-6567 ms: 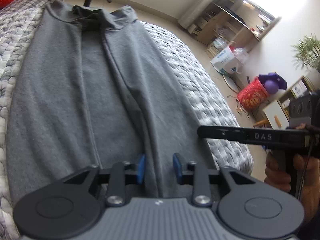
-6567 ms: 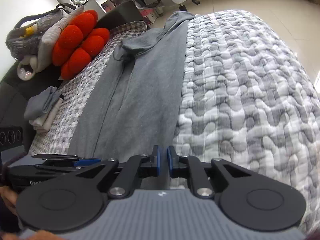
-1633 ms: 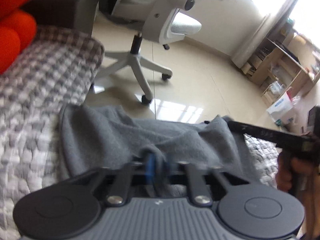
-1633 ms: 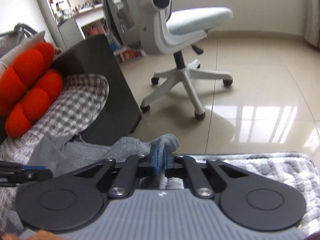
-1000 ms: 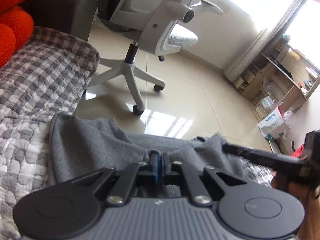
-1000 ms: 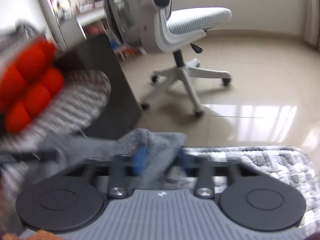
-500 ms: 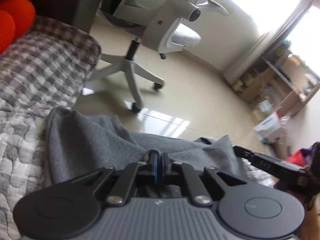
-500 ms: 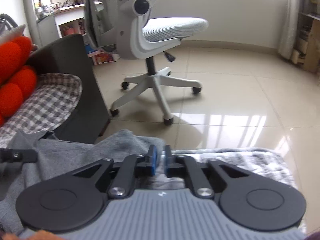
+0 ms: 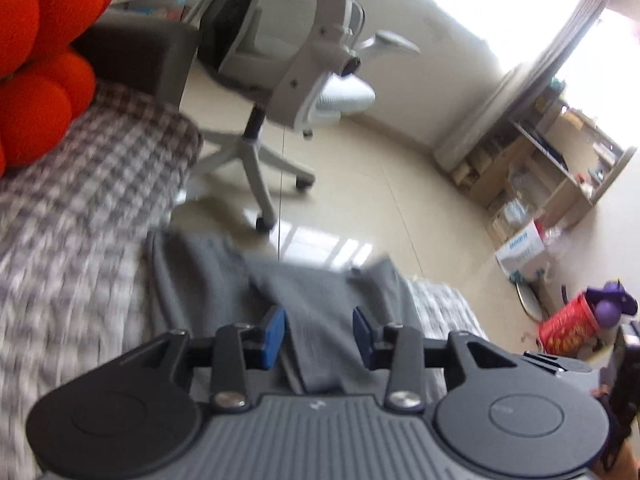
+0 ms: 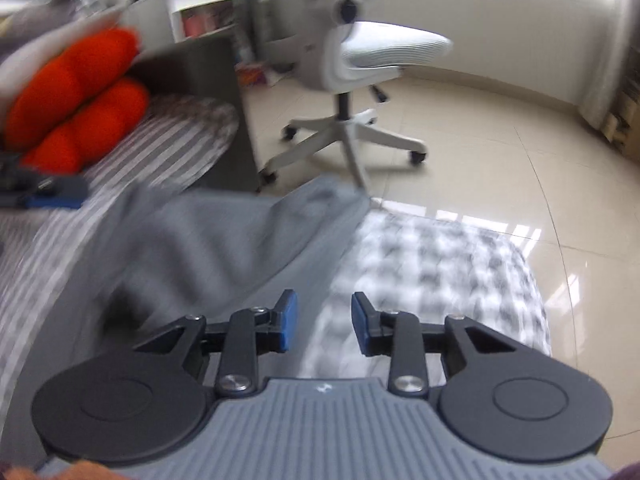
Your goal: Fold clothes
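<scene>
A grey garment (image 9: 320,312) lies on the quilted bed, its far edge near the bed's end by the floor. My left gripper (image 9: 319,336) hangs open just above the cloth, blue pads apart, with a fold of fabric showing between them but not pinched. In the right wrist view the same grey garment (image 10: 208,248) spreads to the left, blurred by motion. My right gripper (image 10: 319,326) is open over the garment's right edge and the quilt (image 10: 432,264). The left gripper's fingers (image 10: 52,200) show at the far left of that view.
A white office chair (image 10: 360,76) stands on the tiled floor just past the bed's end. Orange cushions (image 9: 36,80) and a dark headboard panel (image 10: 192,80) sit at the left. Shelves, a box and a red tub (image 9: 568,328) are on the floor to the right.
Both grippers were shut on the garment's far edge half a second ago; now both have opened and let it go. Both have pulled back and up a little, and the cloth rests on the bed.
</scene>
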